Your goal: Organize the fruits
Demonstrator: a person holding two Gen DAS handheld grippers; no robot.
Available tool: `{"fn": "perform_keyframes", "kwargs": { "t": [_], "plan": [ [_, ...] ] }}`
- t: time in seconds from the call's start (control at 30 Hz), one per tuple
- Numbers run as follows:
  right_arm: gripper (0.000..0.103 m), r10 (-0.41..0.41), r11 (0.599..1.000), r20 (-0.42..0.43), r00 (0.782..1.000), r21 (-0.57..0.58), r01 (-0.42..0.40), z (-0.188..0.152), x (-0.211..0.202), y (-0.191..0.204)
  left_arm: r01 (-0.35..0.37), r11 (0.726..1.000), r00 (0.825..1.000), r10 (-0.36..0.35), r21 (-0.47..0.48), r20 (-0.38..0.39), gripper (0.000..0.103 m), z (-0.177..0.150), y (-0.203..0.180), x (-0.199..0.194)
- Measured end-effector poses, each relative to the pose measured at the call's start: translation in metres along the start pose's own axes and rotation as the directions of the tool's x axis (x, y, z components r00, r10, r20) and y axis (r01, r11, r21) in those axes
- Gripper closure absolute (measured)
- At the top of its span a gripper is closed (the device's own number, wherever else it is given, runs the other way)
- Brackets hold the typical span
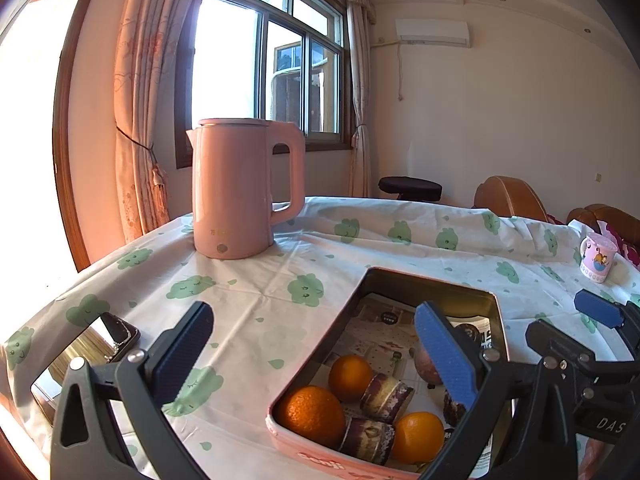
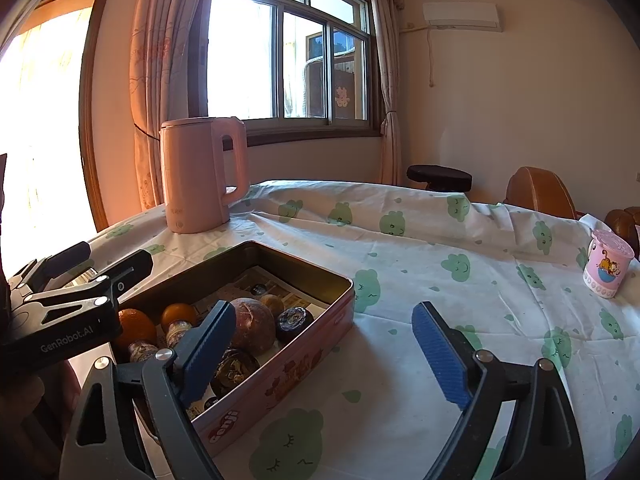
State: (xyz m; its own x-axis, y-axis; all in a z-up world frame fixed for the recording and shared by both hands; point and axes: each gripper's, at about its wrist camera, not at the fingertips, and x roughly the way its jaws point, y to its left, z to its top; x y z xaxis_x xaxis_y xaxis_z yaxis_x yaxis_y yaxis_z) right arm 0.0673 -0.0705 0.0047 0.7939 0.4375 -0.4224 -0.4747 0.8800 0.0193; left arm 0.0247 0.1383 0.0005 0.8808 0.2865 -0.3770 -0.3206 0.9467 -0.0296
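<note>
A pink tin box (image 1: 436,286) (image 2: 280,384) lined with paper stands on the table. In it lie up to three oranges (image 1: 312,414) (image 2: 178,314), purple sugarcane pieces (image 1: 386,396), a large brownish round fruit (image 2: 252,322) and dark round fruits (image 2: 294,322). My left gripper (image 1: 316,356) is open and empty, its right finger over the box; it also shows in the right wrist view (image 2: 80,268). My right gripper (image 2: 324,356) is open and empty, its left finger over the box's near corner; its fingers (image 1: 596,308) show in the left wrist view.
A pink kettle (image 1: 240,188) (image 2: 200,172) stands at the back left of the table. A pink cartoon cup (image 1: 598,258) (image 2: 608,264) stands at the right edge. A phone or mirror (image 1: 80,352) lies at the left edge. Chairs (image 2: 538,192) stand behind the table.
</note>
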Motion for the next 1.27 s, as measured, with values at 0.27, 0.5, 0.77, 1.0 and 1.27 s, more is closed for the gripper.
{"fn": "perform_keyframes", "kwargs": {
  "t": [0.27, 0.5, 0.77, 1.0, 1.27],
  "plan": [
    [0.012, -0.008, 1.0, 0.007, 1.0, 0.002, 0.008, -0.0003, -0.0023, -0.0003, -0.009, 1.0, 1.0, 0.009, 0.004, 0.012, 0.0, -0.0004, 0.0021, -0.0005],
    [0.012, -0.014, 1.0, 0.015, 1.0, 0.008, 0.013, -0.0002, -0.0039, -0.0017, -0.014, 1.0, 1.0, 0.013, 0.022, 0.027, 0.0, -0.0009, -0.0028, -0.0031],
    [0.012, -0.014, 1.0, 0.014, 1.0, 0.008, 0.014, -0.0003, -0.004, -0.0015, -0.016, 1.0, 1.0, 0.016, 0.022, 0.02, 0.0, -0.0011, -0.0028, -0.0033],
    [0.012, -0.014, 1.0, 0.013, 1.0, 0.008, 0.014, -0.0005, -0.0036, -0.0016, -0.026, 1.0, 1.0, 0.025, 0.018, 0.014, 0.0, -0.0011, -0.0024, -0.0014],
    [0.011, -0.014, 1.0, 0.012, 1.0, 0.008, 0.014, -0.001, -0.0033, -0.0025, -0.025, 0.999, 1.0, 0.025, 0.022, 0.014, 0.0, -0.001, -0.0019, -0.001]
  ]
}}
